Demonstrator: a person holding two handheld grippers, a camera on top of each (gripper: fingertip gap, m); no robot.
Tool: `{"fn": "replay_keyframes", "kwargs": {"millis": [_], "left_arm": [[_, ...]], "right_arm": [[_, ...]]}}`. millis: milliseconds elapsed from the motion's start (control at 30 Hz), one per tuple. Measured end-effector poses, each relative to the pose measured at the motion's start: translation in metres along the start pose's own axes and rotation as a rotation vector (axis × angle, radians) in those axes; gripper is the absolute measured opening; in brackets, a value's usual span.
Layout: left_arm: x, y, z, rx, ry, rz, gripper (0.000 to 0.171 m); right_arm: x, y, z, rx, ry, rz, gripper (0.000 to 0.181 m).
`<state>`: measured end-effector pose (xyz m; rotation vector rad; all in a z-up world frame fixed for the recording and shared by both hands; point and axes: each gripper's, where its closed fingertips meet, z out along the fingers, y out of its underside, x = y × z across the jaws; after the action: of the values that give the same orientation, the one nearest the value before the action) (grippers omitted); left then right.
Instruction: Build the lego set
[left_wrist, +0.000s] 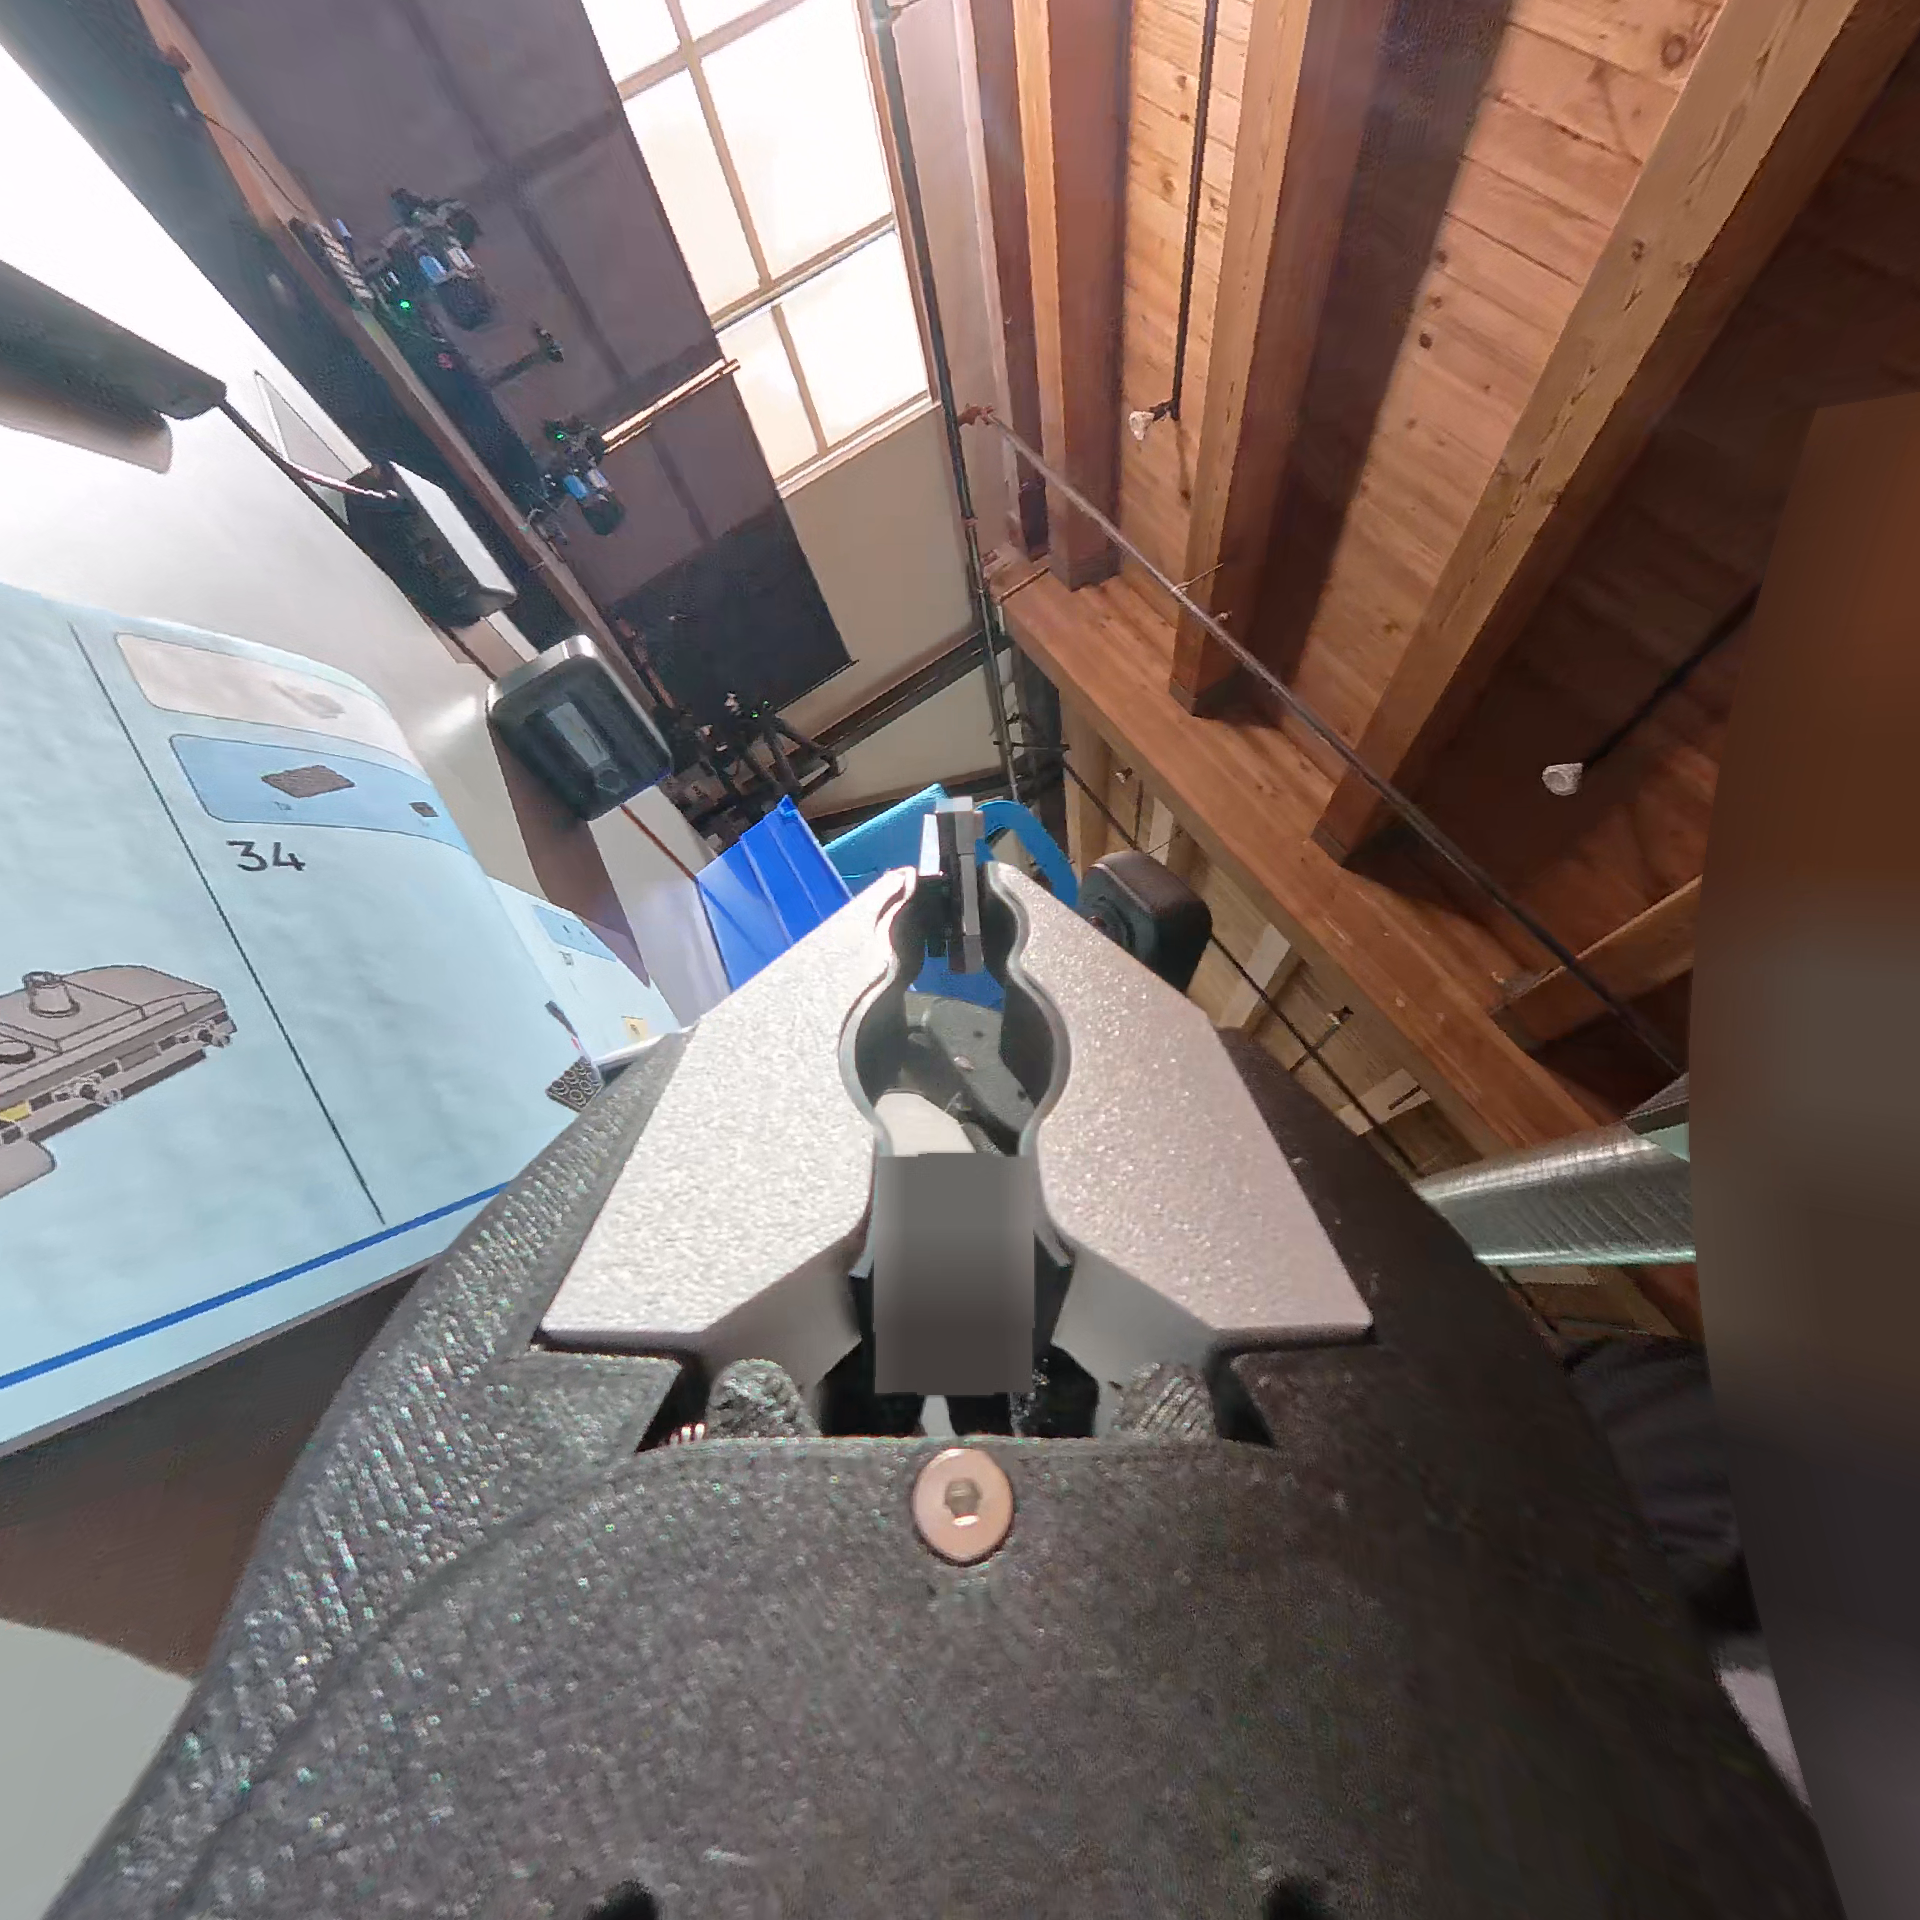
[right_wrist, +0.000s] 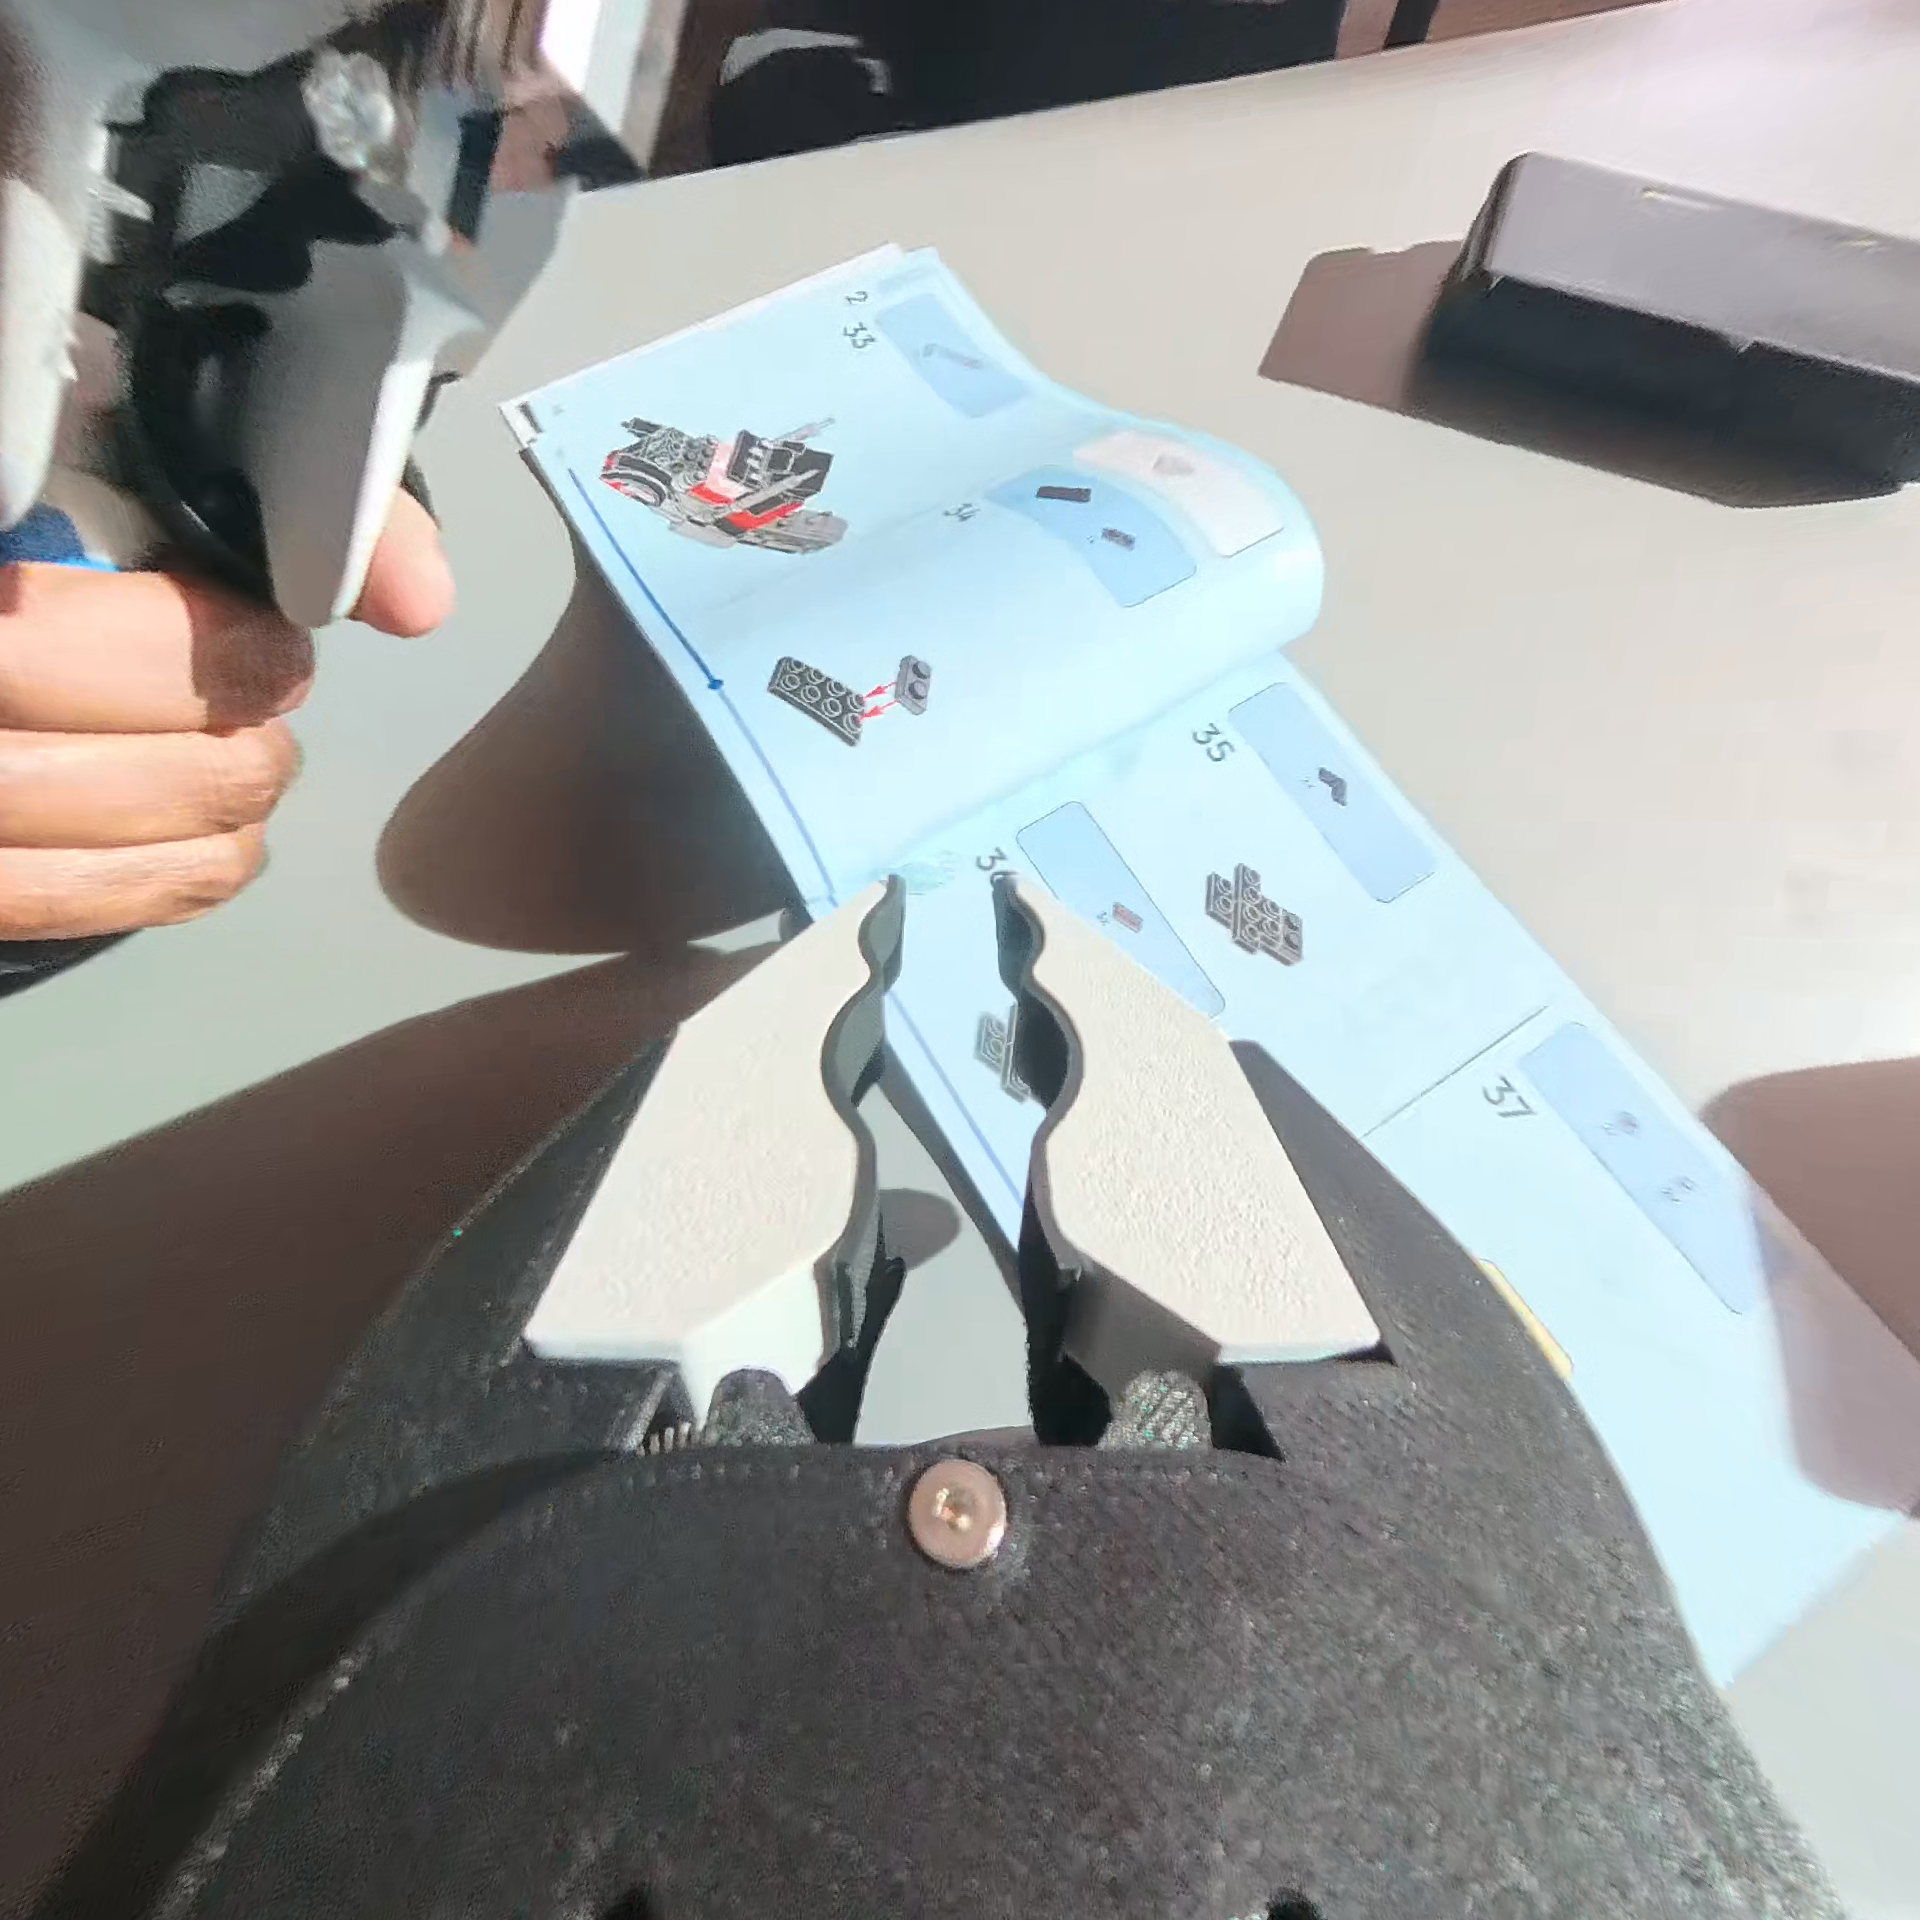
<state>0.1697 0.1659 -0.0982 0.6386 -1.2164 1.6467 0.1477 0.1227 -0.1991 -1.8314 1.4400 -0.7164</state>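
- Left gripper (left_wrist: 954, 894): your left claw is tilted up toward the wooden ceiling beams (left_wrist: 1351, 416) and pinches a small dark grey lego piece (left_wrist: 956, 883) right at its tips. Only the left wrist view shows this grip.
- Lego piece: it stands on edge between the tips, long axis running along the fingers and pointing away from you, its far end jutting past the tips. Its exact shape is too small to tell.
- Blue bin (left_wrist: 769, 894): just beyond and to the left of your left claw's tips, seen only in the left wrist view.
- Instruction booklet (left_wrist: 208, 987): in the left wrist view it lies to the left of the claw, open, one page curling up.
- Right gripper (right_wrist: 945, 894): your right claw is spread, nothing between its fingers, tips hovering over the near edge of the instruction booklet (right_wrist: 1039, 644).
- Booklet, right wrist view: pale blue pages lie open on the grey table (right_wrist: 1558, 675), running from ahead-left of the claw to its right. This view alone shows the full spread.
- Black box (right_wrist: 1683, 332): on the table, well ahead and right of your right claw; right wrist view only.
- Your left hand (right_wrist: 156, 727): gripping the other gripper's handle, up and left of your right claw; blurred.
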Motion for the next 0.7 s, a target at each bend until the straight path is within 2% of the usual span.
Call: {"fn": "replay_keyframes", "kwargs": {"millis": [300,467,700], "left_arm": [[0.004,-0.002,0.003,0.017,0.061,-0.030,0.009],[0.005,0.004,0.007,0.001,0.065,-0.033,0.009],[0.006,0.010,0.011,-0.019,0.062,-0.026,0.010]], "right_arm": [[-0.004,0.001,0.013,-0.048,-0.043,-0.037,0.019],[-0.003,0.006,0.018,-0.095,-0.058,-0.025,0.009],[-0.007,0.003,0.006,-0.049,-0.052,-0.004,0.009]]}}
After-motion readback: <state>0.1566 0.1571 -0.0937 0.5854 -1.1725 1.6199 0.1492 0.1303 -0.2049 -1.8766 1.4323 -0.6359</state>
